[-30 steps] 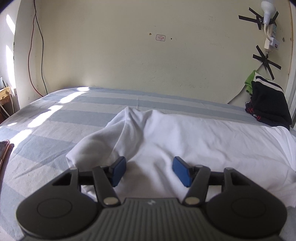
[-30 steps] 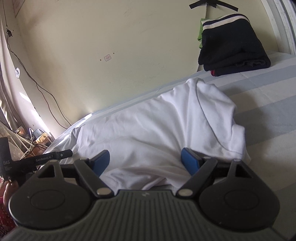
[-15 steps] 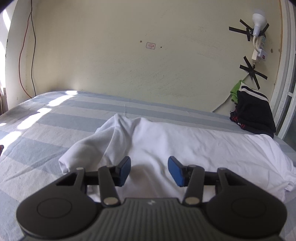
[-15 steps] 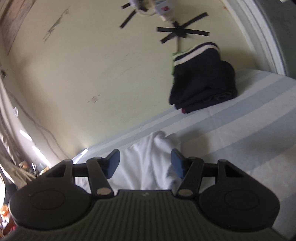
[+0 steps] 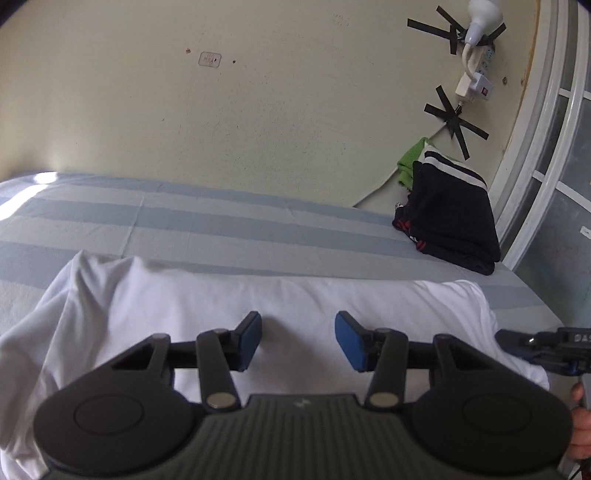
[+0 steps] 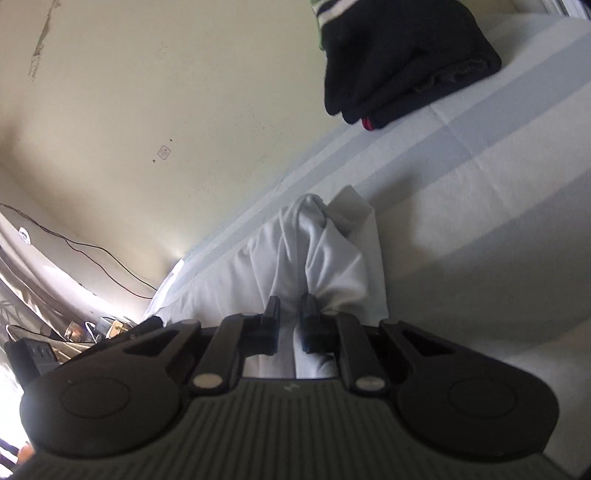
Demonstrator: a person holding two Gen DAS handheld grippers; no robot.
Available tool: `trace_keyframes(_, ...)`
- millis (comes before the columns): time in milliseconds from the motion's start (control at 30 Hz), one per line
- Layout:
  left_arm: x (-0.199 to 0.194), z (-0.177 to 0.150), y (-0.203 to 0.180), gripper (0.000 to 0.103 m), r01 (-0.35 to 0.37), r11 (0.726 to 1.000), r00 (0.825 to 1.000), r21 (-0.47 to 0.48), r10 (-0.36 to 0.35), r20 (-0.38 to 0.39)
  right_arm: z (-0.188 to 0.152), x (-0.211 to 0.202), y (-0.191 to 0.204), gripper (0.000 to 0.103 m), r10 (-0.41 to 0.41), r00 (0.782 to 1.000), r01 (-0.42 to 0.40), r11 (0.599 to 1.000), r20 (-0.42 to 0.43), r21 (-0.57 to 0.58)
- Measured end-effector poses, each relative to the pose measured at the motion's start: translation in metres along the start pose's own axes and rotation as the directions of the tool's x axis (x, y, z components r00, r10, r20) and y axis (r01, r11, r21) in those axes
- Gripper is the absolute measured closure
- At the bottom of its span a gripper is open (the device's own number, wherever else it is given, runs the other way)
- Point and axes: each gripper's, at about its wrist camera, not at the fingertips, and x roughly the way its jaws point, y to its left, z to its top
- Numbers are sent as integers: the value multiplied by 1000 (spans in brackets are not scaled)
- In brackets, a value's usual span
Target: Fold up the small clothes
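A cream plaster wall (image 5: 258, 110) is filling the background, scuffed and pitted, with a small sticker (image 5: 209, 59) on it. Black tape crosses (image 5: 453, 122) are fixing a white bulb (image 5: 480, 14) and power strip (image 5: 476, 77) to it. A white window frame (image 5: 535, 166) is curving down the right. A bed sheet (image 5: 221, 221) in grey-blue stripes is catching sunlight at its far left. A thin cable (image 6: 92, 254) is trailing along the wall.

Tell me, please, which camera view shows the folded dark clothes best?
The left wrist view: the whole dark pile sits by the wall, striped band visible. The right wrist view crops the pile's top at the frame edge.
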Motion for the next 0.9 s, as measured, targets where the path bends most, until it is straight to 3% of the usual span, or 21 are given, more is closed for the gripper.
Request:
trace_keyframes(67,-1,-5,3,58,-32,999,999,8,32,17,-2,-23,17,75,-32,994,45,992,105,-119)
trace_keyframes(100,0,-8,5,58,-53,998,998,19,52,28,-3,-32,25,51,-68,987,94,980,149,-174)
trace_keyframes(133,2,-14,8,57,-76,996,996,39,75,38,-5,-38,30,35,-102,978,140,966,180,-217)
trace_keyframes(167,5,-21,9,57,-96,993,995,65,93,48,-6,-39,35,34,-131,972,179,951,195,-253)
trace_keyframes(267,4,-22,11,58,-101,993,993,56,98,65,-14,-30,39,34,-211,961,260,912,180,-318)
trace_keyframes(333,3,-22,12,59,-104,993,993,57,100,60,-21,-20,39,36,-224,964,261,906,147,-334)
trace_keyframes(367,2,-22,12,59,-103,993,993,60,99,62,-24,-13,38,41,-239,963,269,901,128,-341)
trace_keyframes(400,2,-23,11,59,-102,993,993,61,98,63,-26,-7,37,69,-267,957,290,894,116,-341)
trace_keyframes(467,1,-24,11,59,-98,993,993,58,94,67,-30,-8,43,76,-295,944,328,877,146,-351)
trace_keyframes(533,0,-24,11,58,-91,994,994,53,87,70,-30,-15,51,81,-276,945,321,885,174,-337)
trace_keyframes(567,-2,-24,12,58,-88,995,994,48,84,72,-27,-23,50,81,-230,958,271,920,172,-283)
trace_keyframes(600,-2,-25,13,58,-85,995,994,45,81,73,-22,-31,42,82,-140,977,167,971,158,-172)
trace_keyframes(633,-3,-25,14,57,-81,996,994,40,77,74,-17,-37,31,82,-52,986,60,997,157,-46)
trace_keyframes(700,-3,-24,15,57,-78,996,994,33,76,75,-14,-44,9,82,15,986,-33,994,167,105)
trace_keyframes(767,-2,-24,15,56,-84,996,994,31,82,69,-15,-36,-15,82,-43,992,19,979,117,201)
trace_keyframes(800,-2,-24,14,55,-85,996,995,34,82,64,-19,-29,-30,91,-100,993,81,967,69,240)
trace_keyframes(833,-1,-24,14,54,-87,995,995,38,85,61,-22,-30,-40,89,-58,994,31,964,96,264)
trace_keyframes(900,0,-23,11,50,-96,994,994,53,93,57,-22,-32,-37,84,-80,993,55,966,90,252)
